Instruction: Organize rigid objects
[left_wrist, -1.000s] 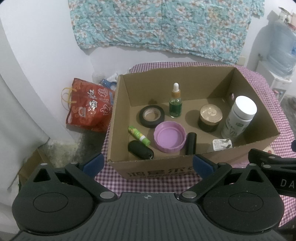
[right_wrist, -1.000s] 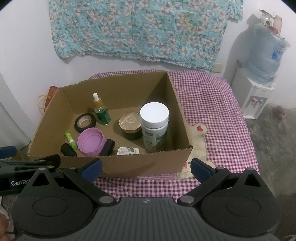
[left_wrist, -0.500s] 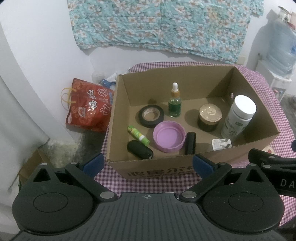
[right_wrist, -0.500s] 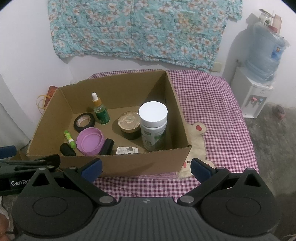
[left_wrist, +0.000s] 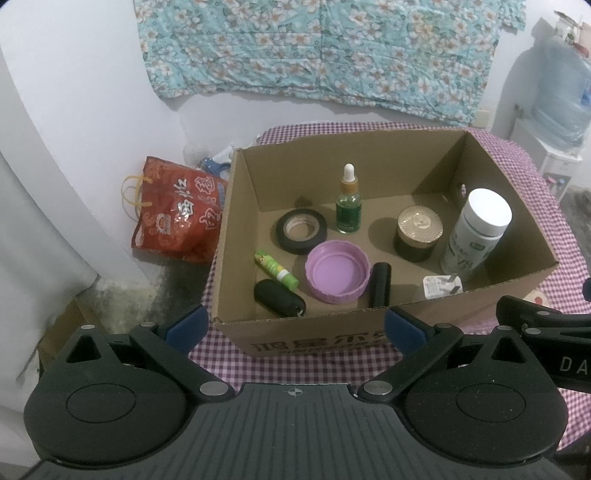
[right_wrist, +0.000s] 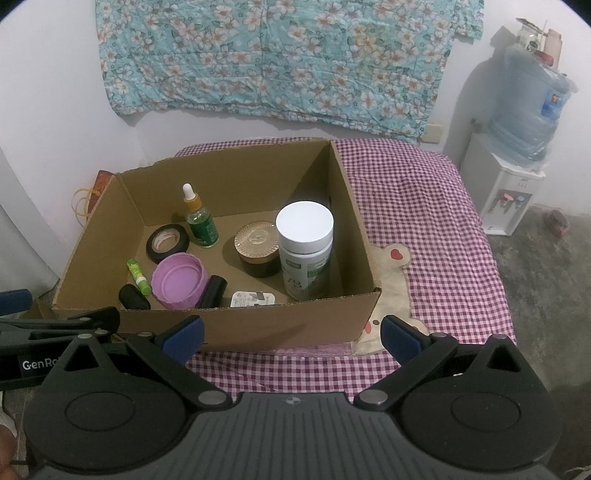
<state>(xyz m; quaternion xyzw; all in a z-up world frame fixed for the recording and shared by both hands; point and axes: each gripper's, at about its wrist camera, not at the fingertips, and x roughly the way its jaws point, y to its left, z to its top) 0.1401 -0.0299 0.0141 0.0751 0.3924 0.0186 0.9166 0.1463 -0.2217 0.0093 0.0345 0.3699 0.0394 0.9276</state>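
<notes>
I have both grippers held back from the cardboard box (left_wrist: 236, 236), jaws spread wide and holding nothing. The left gripper (left_wrist: 293, 326) has the box's near wall running between its blue fingertips (left_wrist: 186, 325); the right gripper (right_wrist: 291, 328) faces the same wall, its right tip over a bear-patterned cloth (right_wrist: 391, 273).

Everything to sort sits inside the box, ahead of my jaws. Nearest the front wall lie a black oval case (left_wrist: 279, 297), a green tube (left_wrist: 275, 267), a purple lid (left_wrist: 338, 271) open side up, a black cylinder (left_wrist: 380, 290) and a white blister pack (left_wrist: 441, 286). Farther in stand a tape roll (left_wrist: 301, 230), a green dropper bottle (left_wrist: 348, 208), a gold-lidded jar (left_wrist: 419, 232) and a tall white bottle (left_wrist: 476, 232) close against the right wall.

The middle of the box floor behind the lid is open room. Right of the box, the checked bed cover (right_wrist: 424, 206) lies bare.

Only the left view shows the red bag (left_wrist: 177, 214) on the floor beside the box's left wall. Only the right view shows the bed's free side reaching toward the water dispenser (right_wrist: 517, 166).
</notes>
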